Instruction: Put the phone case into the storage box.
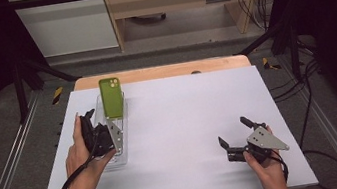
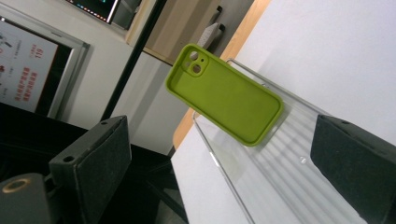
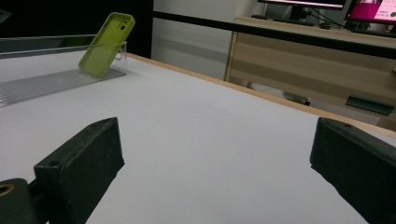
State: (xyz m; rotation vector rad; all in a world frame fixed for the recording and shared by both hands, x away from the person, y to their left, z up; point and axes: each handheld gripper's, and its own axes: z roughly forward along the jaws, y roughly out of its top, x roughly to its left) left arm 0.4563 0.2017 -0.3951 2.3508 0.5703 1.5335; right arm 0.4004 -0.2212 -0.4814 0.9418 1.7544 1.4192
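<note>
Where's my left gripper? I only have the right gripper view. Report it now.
Observer: The left gripper is by the near half of the clear tray, jaws open, aimed at the green phone case.
Operator: Say which side of the case faces it.
Observer: The hollow inner side, seen in the left gripper view.
Operator: Place my right gripper on the table.
Observer: The right gripper is open near the white table's front right, well apart from the tray.

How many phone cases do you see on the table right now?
1. The green phone case stands tilted at the far end of the clear tray, leaning on its end wall, ahead of the left gripper. Nothing suggests another is hidden.
</note>
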